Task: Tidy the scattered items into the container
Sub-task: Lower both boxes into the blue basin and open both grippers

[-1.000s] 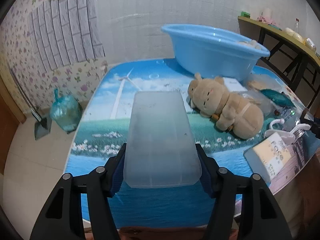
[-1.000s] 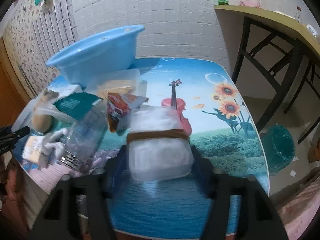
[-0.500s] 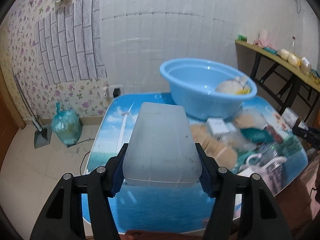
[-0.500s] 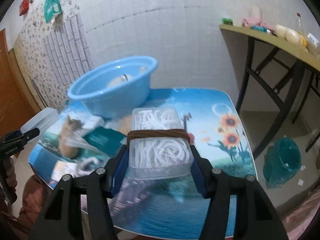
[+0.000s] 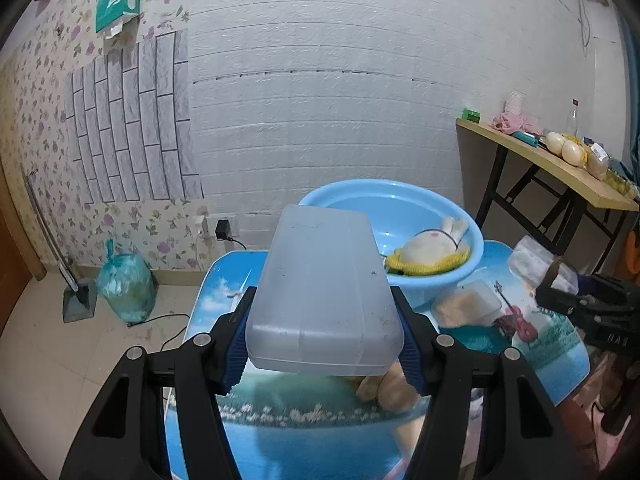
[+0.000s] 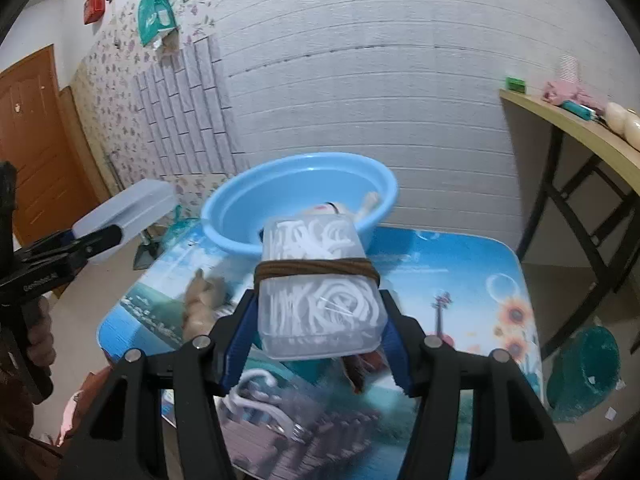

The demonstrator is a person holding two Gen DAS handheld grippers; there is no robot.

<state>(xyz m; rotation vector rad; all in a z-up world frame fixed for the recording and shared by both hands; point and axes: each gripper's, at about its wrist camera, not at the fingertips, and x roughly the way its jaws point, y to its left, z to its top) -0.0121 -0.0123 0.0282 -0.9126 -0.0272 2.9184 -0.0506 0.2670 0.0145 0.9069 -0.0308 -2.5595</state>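
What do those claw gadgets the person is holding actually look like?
Both match: the left claw and the right claw each have two angular matte-black fingers studded with silver bolt heads and tipped with ribbed blue pads. Seen from the side, the black body carries small white lettering, too small to read. No cables show.

The frosted box [image 5: 324, 292] hides most of the tan plush [image 5: 386, 390] beneath it

A lived-in home room: floral wallpaper [image 5: 36, 128], wooden door [image 6: 32, 148], a picture-print table [image 5: 224, 292] (a dustpan [image 5: 80, 300] stands beside).
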